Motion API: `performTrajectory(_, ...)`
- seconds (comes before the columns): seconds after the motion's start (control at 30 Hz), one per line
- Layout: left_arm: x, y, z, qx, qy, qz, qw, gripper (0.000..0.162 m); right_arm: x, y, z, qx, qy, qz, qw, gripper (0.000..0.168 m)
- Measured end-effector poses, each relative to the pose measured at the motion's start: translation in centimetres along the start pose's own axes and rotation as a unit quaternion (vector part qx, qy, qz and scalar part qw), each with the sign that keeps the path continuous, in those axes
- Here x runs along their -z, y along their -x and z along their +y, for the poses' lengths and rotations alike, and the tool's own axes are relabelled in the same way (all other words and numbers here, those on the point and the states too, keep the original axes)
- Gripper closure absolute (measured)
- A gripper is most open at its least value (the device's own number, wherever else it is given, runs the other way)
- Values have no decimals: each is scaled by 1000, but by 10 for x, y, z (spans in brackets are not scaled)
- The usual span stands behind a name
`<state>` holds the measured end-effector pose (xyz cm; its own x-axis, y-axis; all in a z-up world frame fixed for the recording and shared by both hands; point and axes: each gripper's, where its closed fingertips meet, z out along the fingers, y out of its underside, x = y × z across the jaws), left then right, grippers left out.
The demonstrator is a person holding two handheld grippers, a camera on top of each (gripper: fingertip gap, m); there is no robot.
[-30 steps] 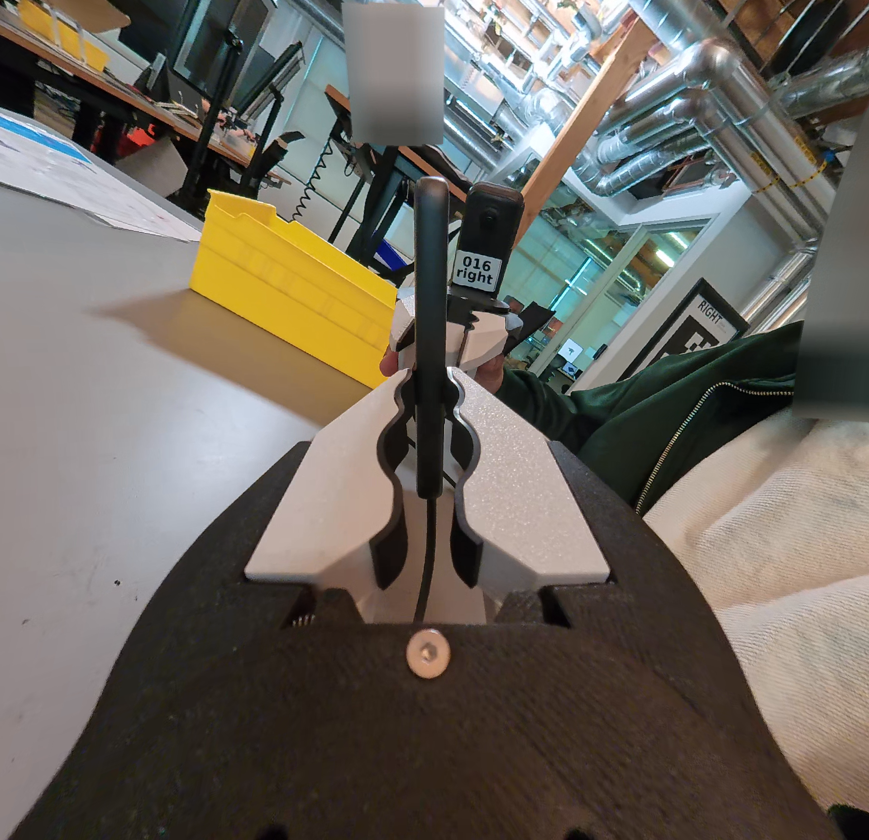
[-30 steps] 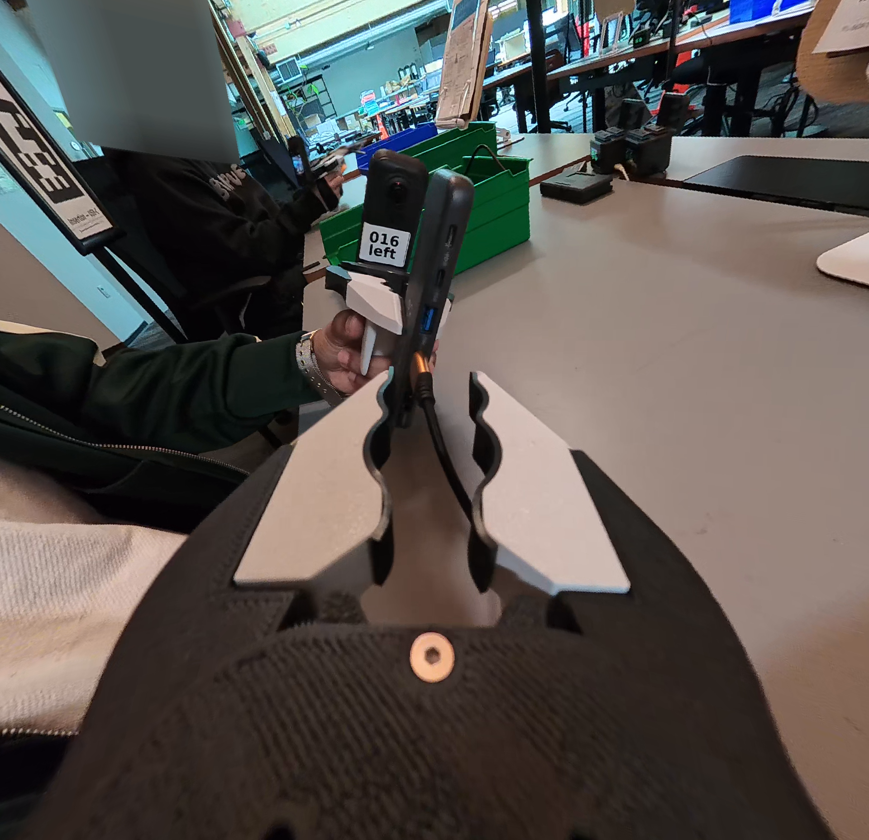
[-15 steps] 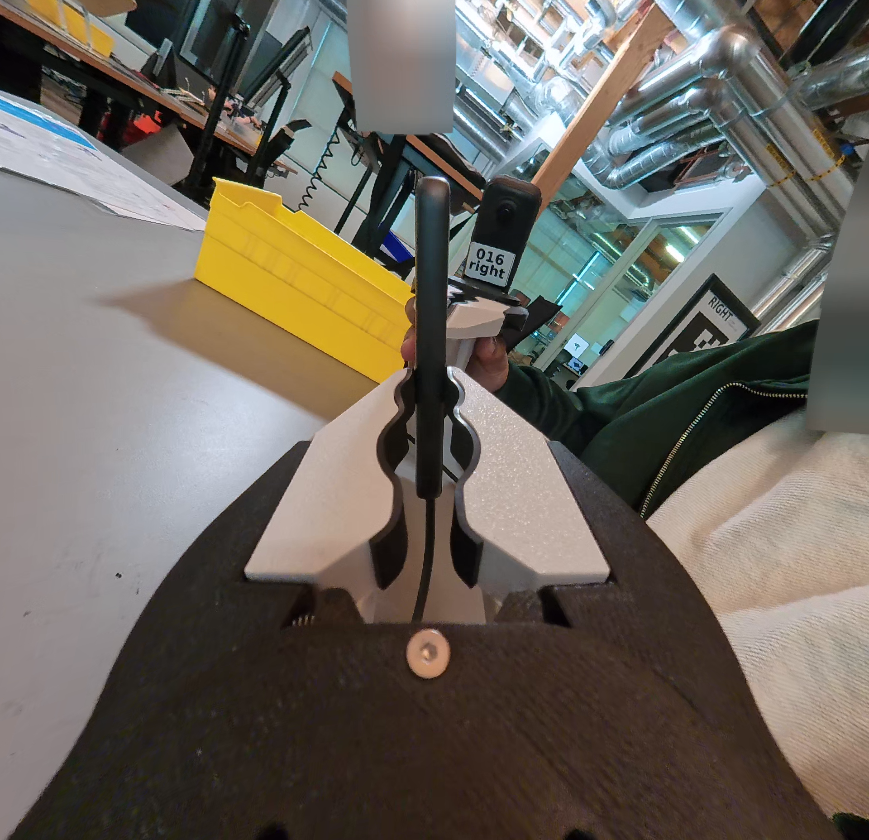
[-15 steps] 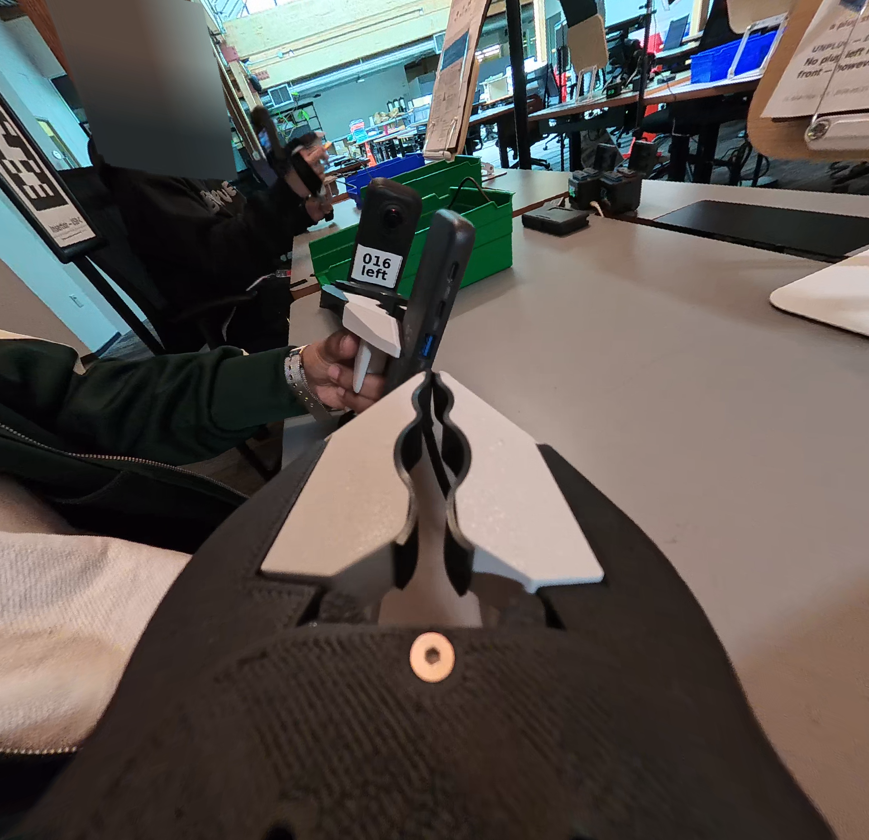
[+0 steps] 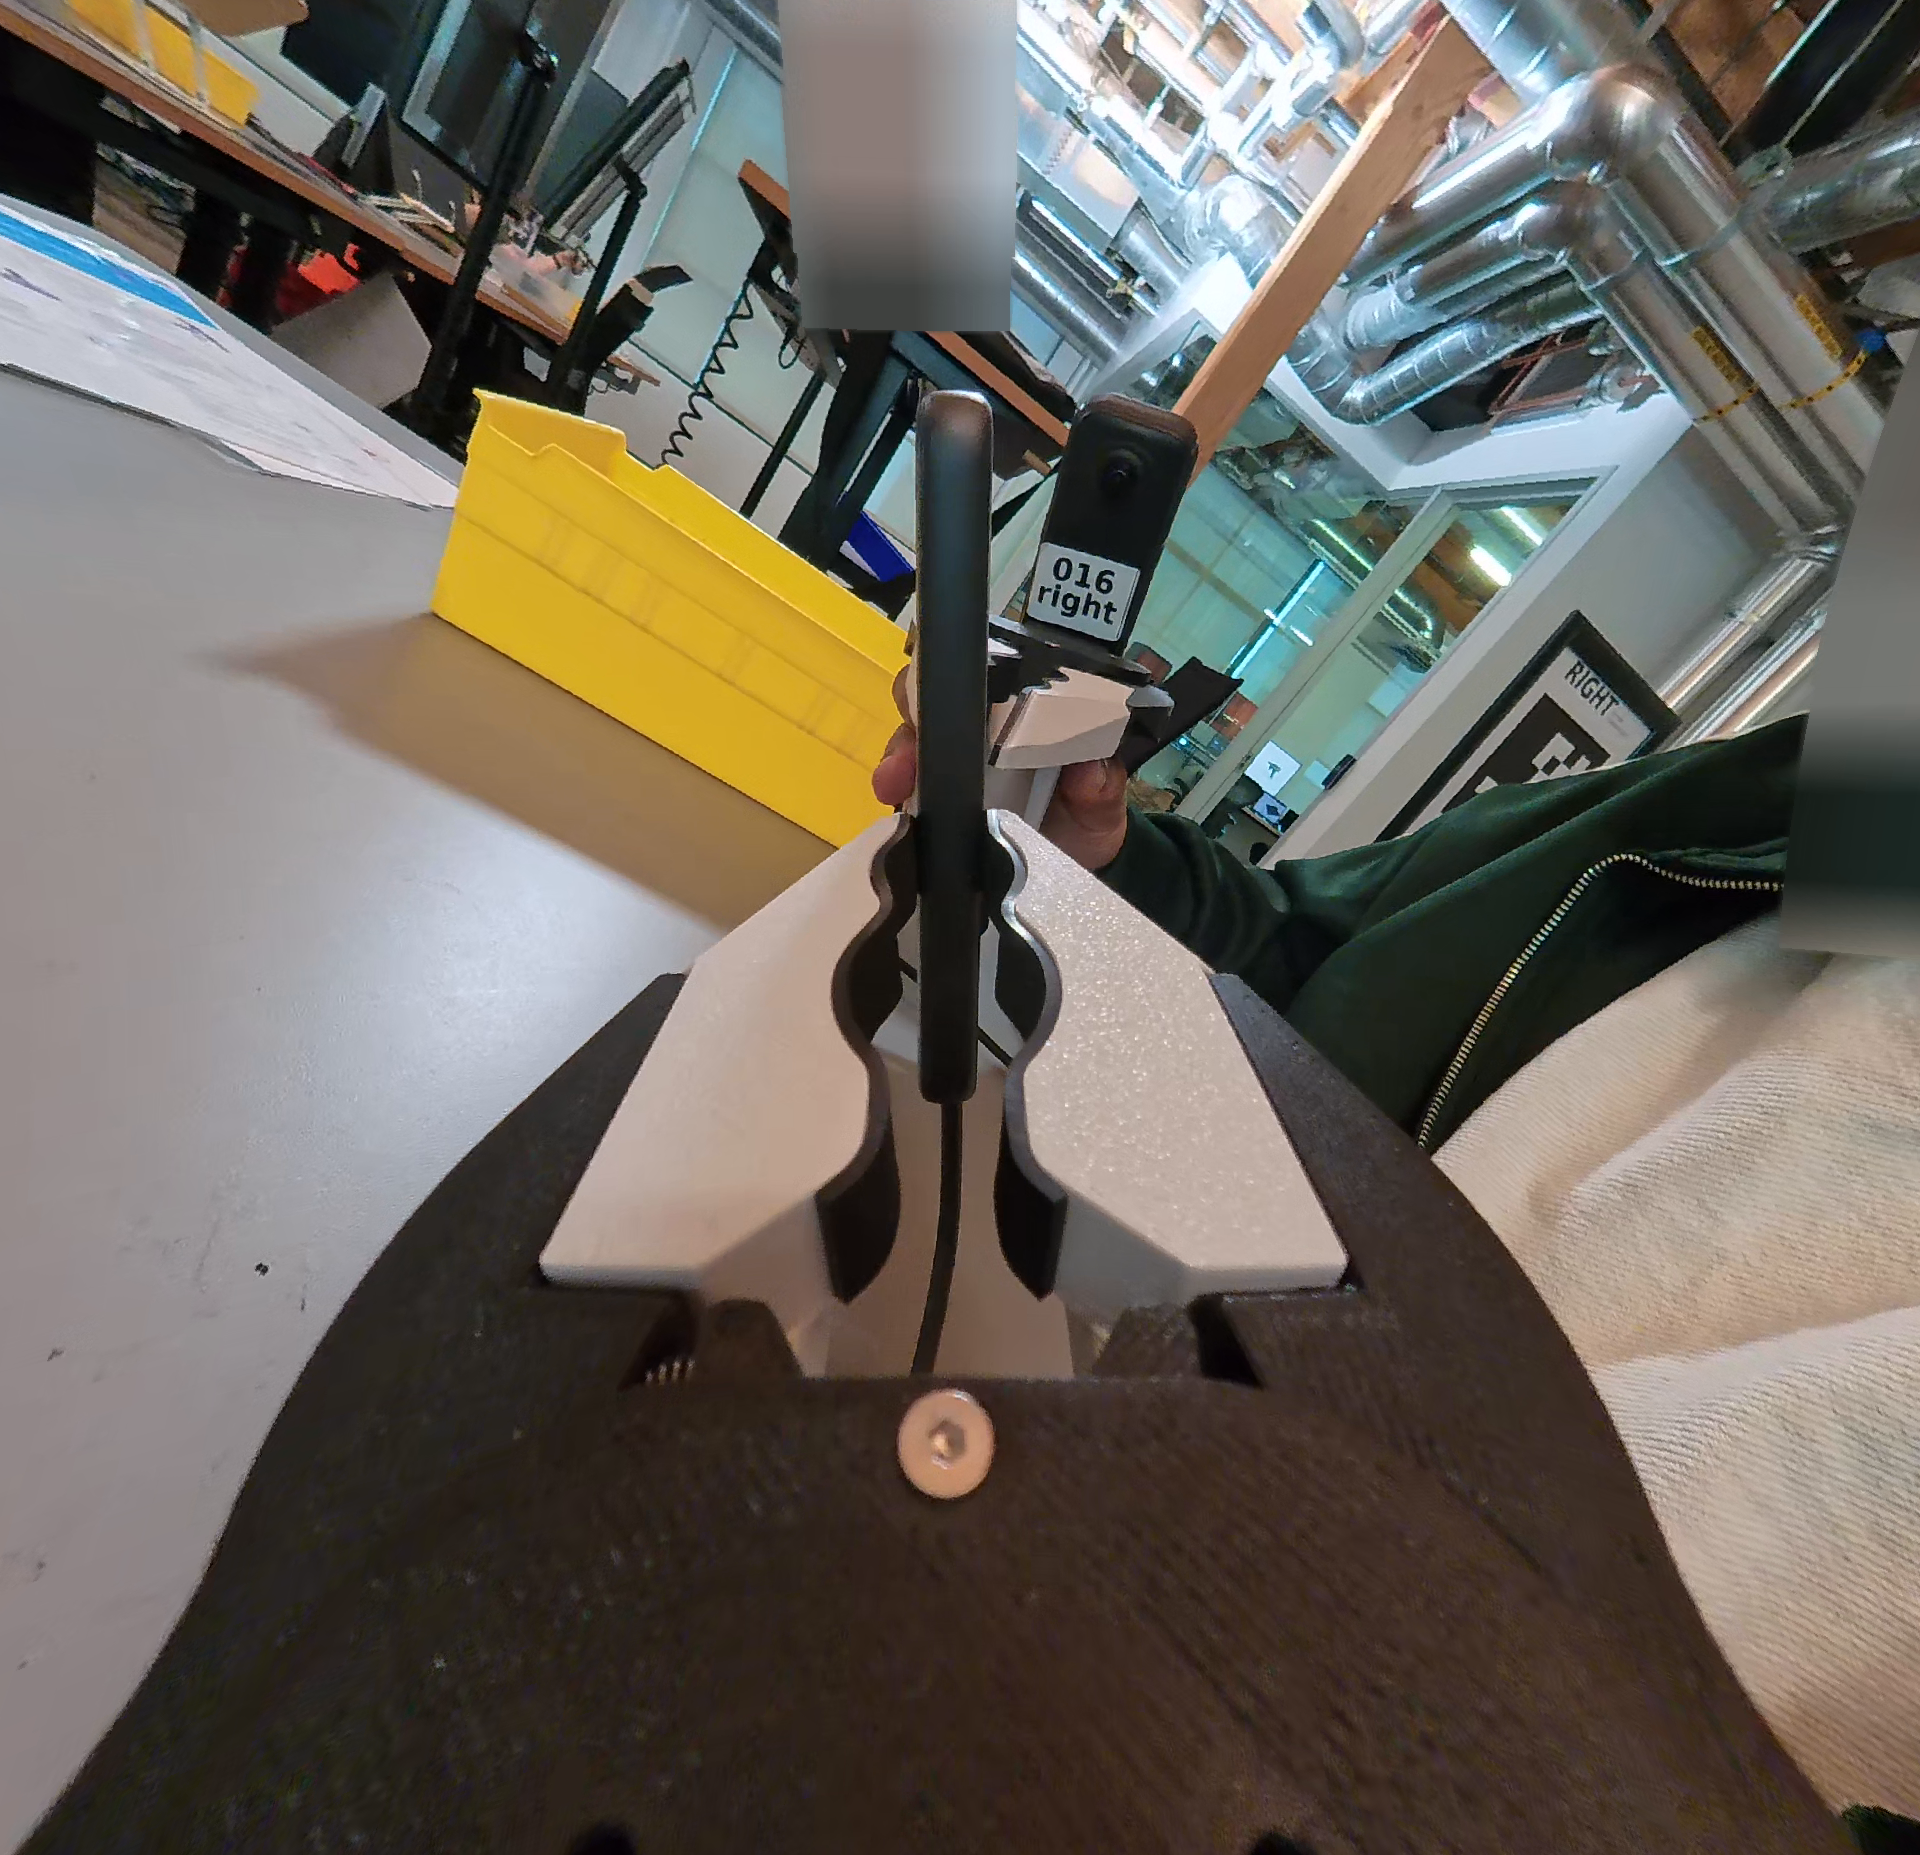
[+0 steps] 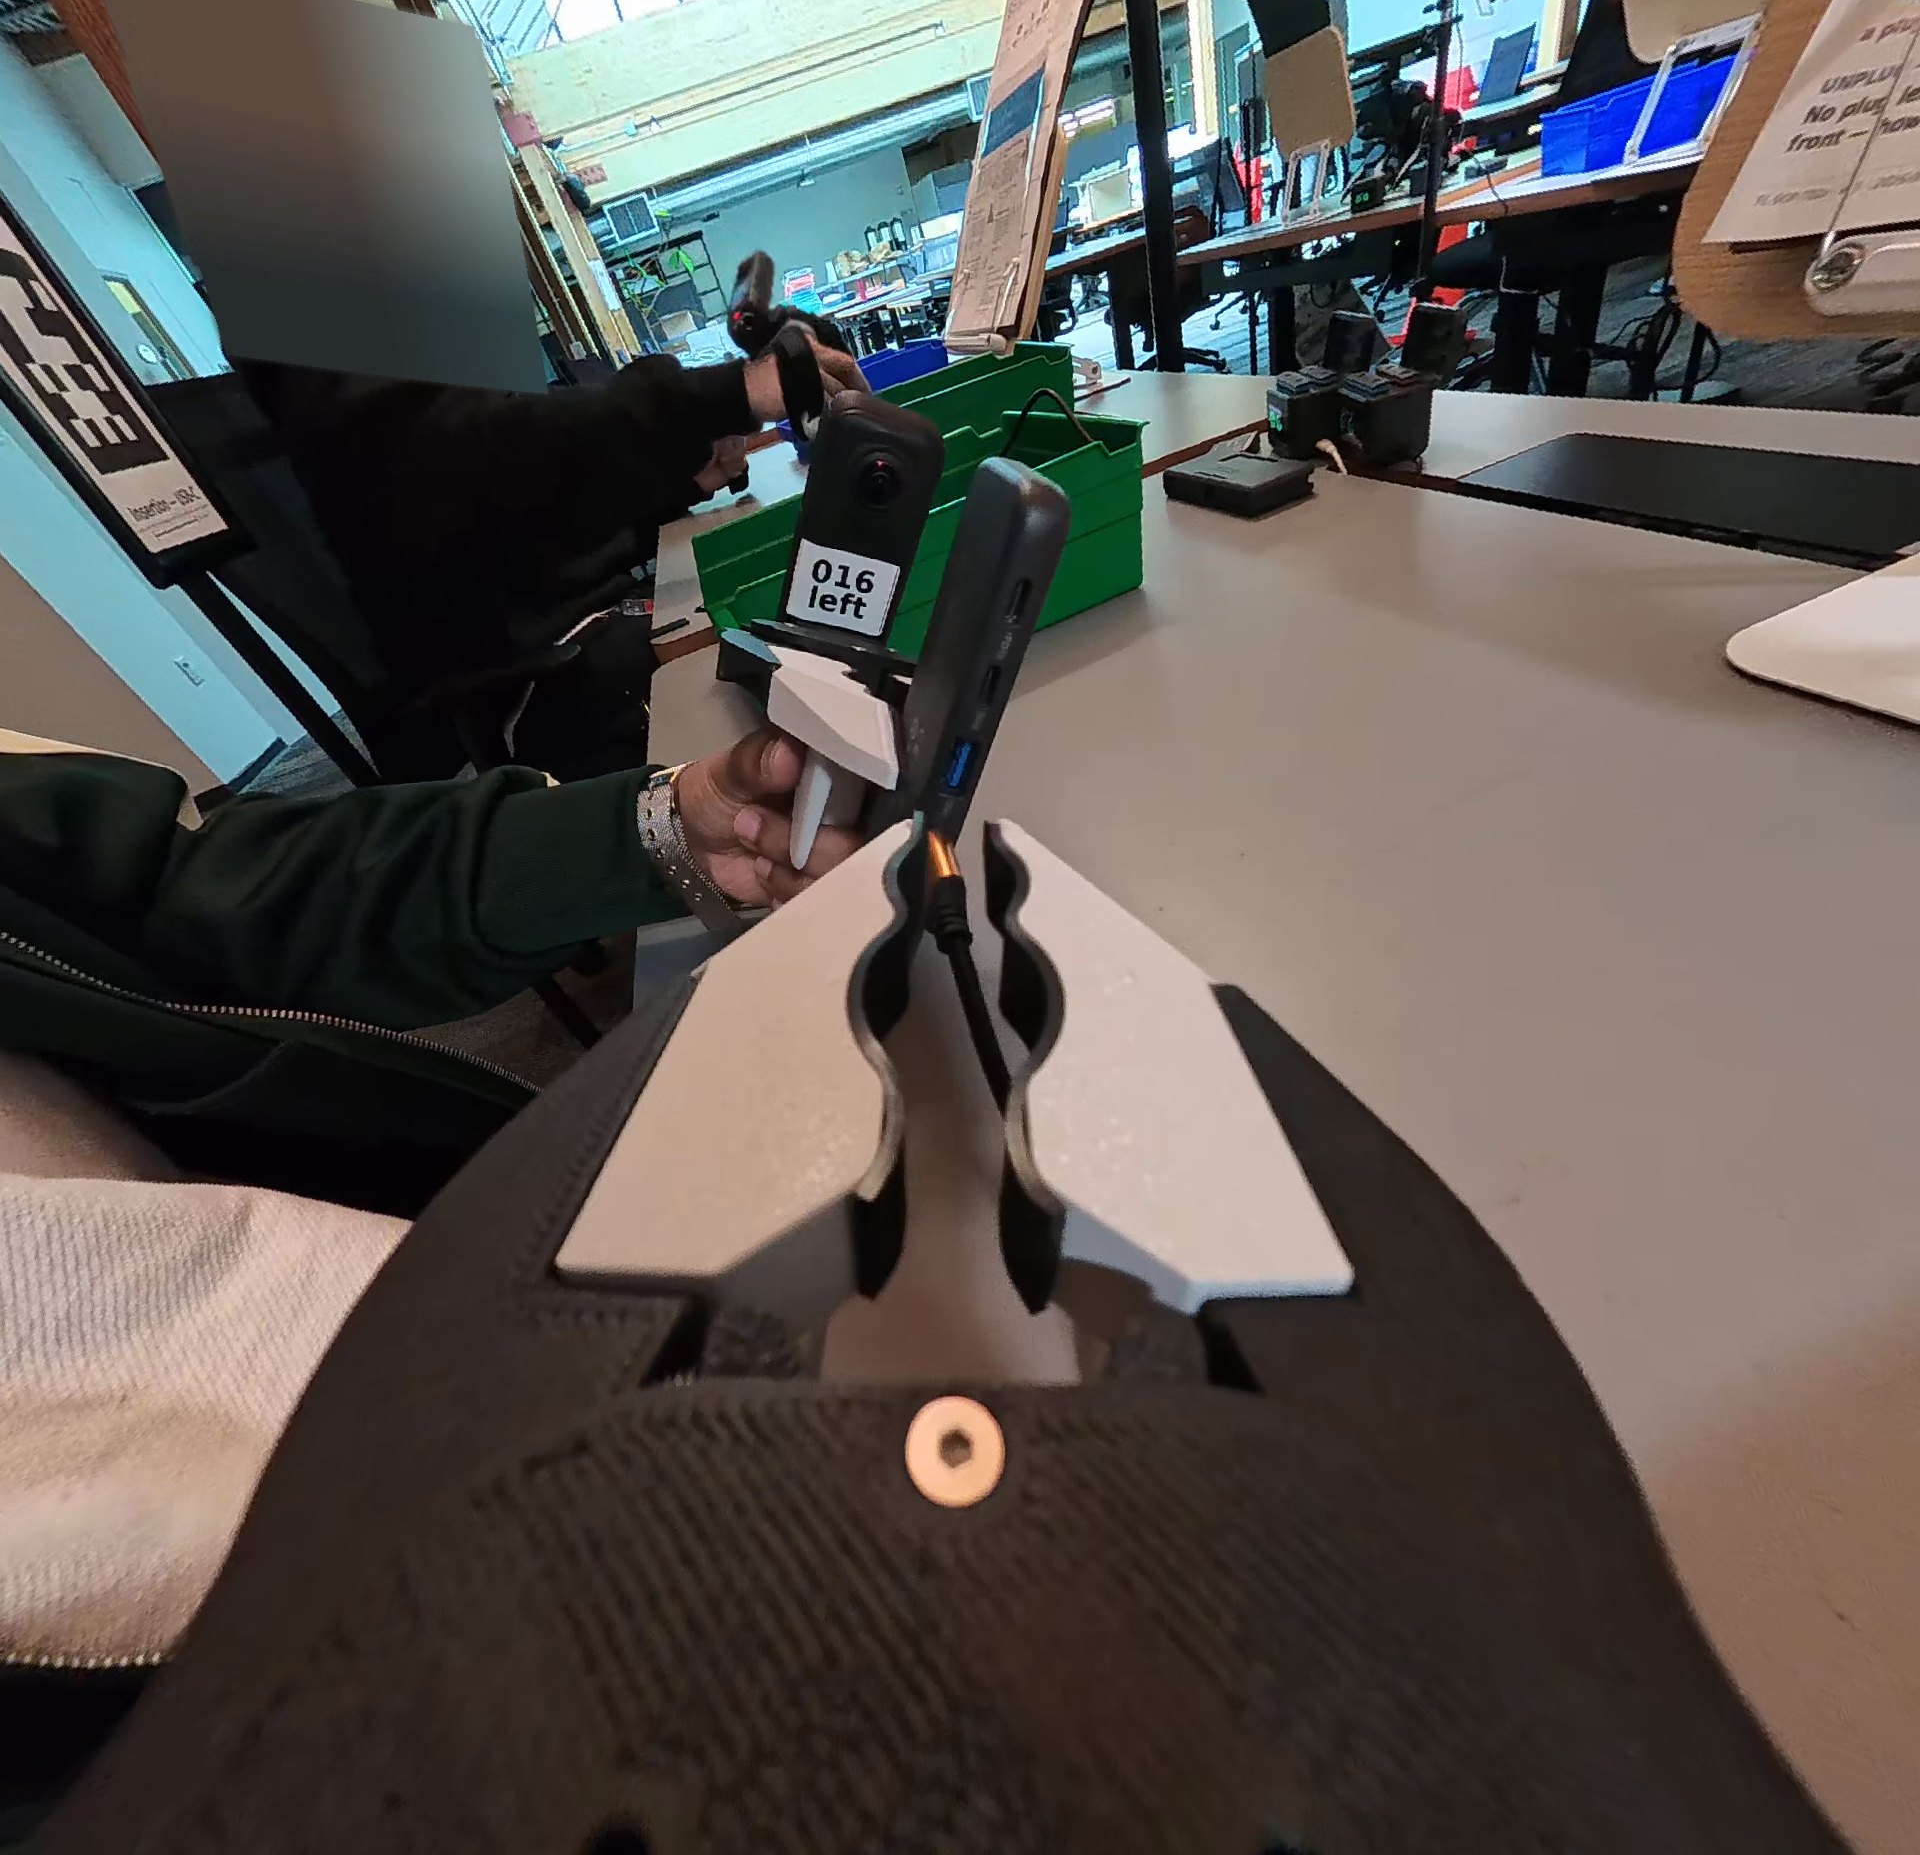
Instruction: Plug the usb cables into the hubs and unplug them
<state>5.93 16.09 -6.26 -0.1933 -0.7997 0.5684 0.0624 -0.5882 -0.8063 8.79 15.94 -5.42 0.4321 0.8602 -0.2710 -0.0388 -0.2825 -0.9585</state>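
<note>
My left gripper (image 5: 951, 855) is shut on a dark slim hub (image 5: 951, 662) and holds it upright and edge-on above the table, with the hub's thin cord (image 5: 940, 1234) trailing back between the fingers. In the right wrist view the hub (image 6: 987, 610) shows its row of ports, one of them blue (image 6: 958, 766). A black cable (image 6: 977, 1005) with a gold-collared plug (image 6: 940, 860) meets the hub's lower end. My right gripper (image 6: 951, 839) is partly open around that plug, which lies by the left finger. The right gripper's body (image 5: 1070, 725) shows just behind the hub.
A yellow bin (image 5: 644, 600) stands on the grey table (image 5: 260, 922) beyond the hub. On the other side are a green bin (image 6: 1039, 517), black chargers (image 6: 1351, 413), a black mat (image 6: 1714, 496) and a white base (image 6: 1839, 652). Another person (image 6: 468, 517) works behind.
My right gripper was wide open a second ago, closed on the cable half a second ago, and has now opened partway. My left gripper has kept its hold on the hub.
</note>
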Motion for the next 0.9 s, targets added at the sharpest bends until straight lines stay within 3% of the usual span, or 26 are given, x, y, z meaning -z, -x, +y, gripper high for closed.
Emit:
performTrajectory(0.5, 3, -1, -7, 6, -22, 7, 1000, 153, 1, -2, -1, 2, -3, 5, 1000, 155)
performTrajectory(0.77, 24, 32, -26, 37, -83, -77, 993, 153, 4, -3, -6, 15, -12, 15, 1000, 156)
performTrajectory(0.83, 32, 41, -32, 47, -105, -97, 989, 153, 3, 0, -5, 25, -8, 11, 1000, 168)
performTrajectory(0.9, 39, 47, -37, 55, -124, -110, 985, 153, 2, 0, -5, 40, -3, 19, 999, 168)
